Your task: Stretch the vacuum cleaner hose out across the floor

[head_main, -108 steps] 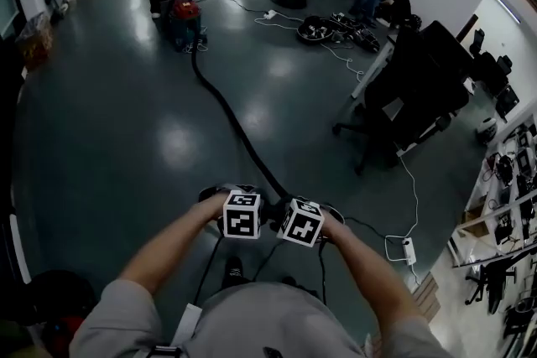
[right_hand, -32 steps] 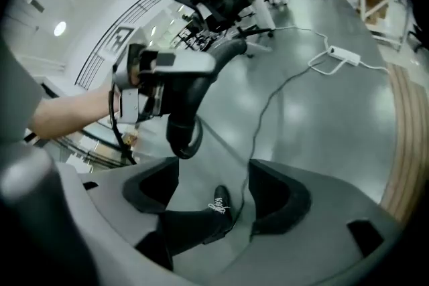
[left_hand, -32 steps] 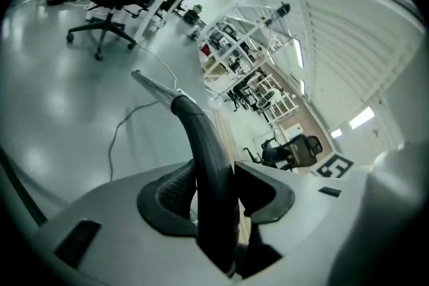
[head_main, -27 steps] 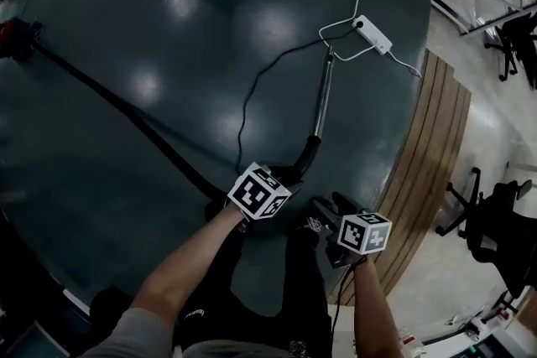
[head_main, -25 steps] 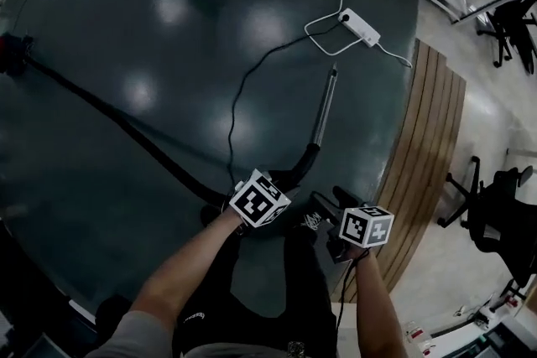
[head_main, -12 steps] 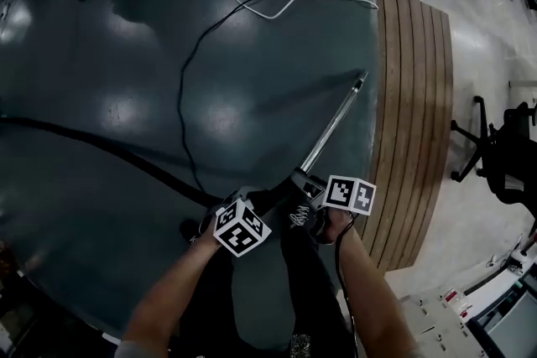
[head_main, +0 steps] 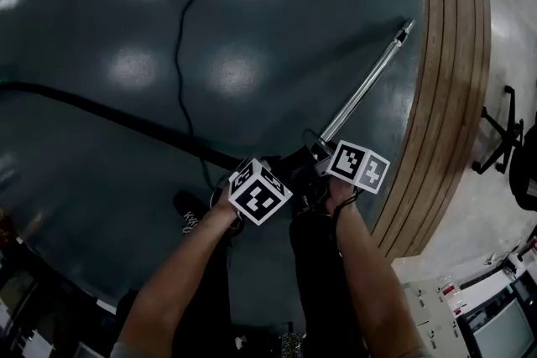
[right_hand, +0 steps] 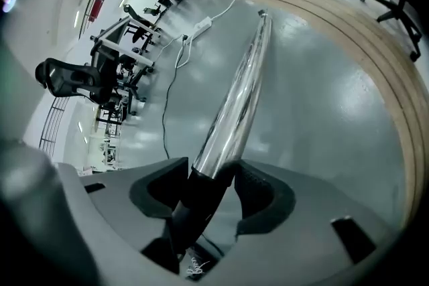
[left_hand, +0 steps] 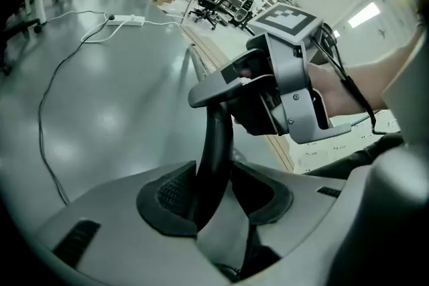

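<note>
**Both grippers clamped on the handle end of a vacuum hose, low over a dark floor**

Seen from the head camera looking steeply down, a person's two forearms reach forward, each with a gripper topped by a black-and-white marker cube. The two sit close together above a glossy dark floor (head_main: 101, 12).

The vacuum cleaner hose (head_main: 101, 108) is black. It runs from the floor's left edge across to the grippers in a long, shallow curve. There it joins a curved black handle (left_hand: 214, 144). From the handle a shiny metal wand (head_main: 365, 84) points away up and to the right. Its tip ends just short of the pale wooden strip (head_main: 449, 96) bordering the floor's right edge.

The left gripper (left_hand: 216, 191) holds the black handle at a middling width, its pads against the handle's sides. Its jaws have just drawn in a little.

The right gripper (right_hand: 213, 191) sits just beside it, where the chrome wand meets its black collar. Its jaws have just been closing, and the pads now sit against that collar.

A thin black cable (head_main: 178, 54) snakes down the floor from its far edge and crosses the hose. A white power strip (left_hand: 127, 21) lies farther off. One shoe (head_main: 186, 210) shows by the left forearm. An office chair (head_main: 503, 130) stands beyond the wooden strip.
</note>
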A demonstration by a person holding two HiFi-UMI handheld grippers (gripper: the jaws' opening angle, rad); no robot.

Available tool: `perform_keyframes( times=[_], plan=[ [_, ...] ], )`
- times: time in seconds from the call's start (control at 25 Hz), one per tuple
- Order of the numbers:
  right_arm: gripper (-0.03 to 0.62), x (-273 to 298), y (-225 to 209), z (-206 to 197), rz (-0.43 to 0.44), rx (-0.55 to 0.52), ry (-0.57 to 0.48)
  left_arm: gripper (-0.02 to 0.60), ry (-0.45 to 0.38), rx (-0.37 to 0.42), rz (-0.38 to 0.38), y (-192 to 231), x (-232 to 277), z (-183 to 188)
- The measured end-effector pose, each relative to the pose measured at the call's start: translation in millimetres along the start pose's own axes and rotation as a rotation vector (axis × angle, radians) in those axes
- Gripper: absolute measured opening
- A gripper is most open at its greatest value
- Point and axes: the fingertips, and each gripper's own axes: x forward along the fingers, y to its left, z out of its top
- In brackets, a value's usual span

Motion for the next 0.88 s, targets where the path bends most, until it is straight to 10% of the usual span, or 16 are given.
perform_keyframes(
  times=[0.28,0.88],
  plan=[
    [0.221,40,-40,25,-0.012,-0.056,-0.053,0.156,-0.125,-0.21,0.087,25,2,-1],
    [0.221,85,-138,18,-0.369,-0.324,0.047,0.156,-0.092,-0.4,0.079,53,36,-71]
  ],
)
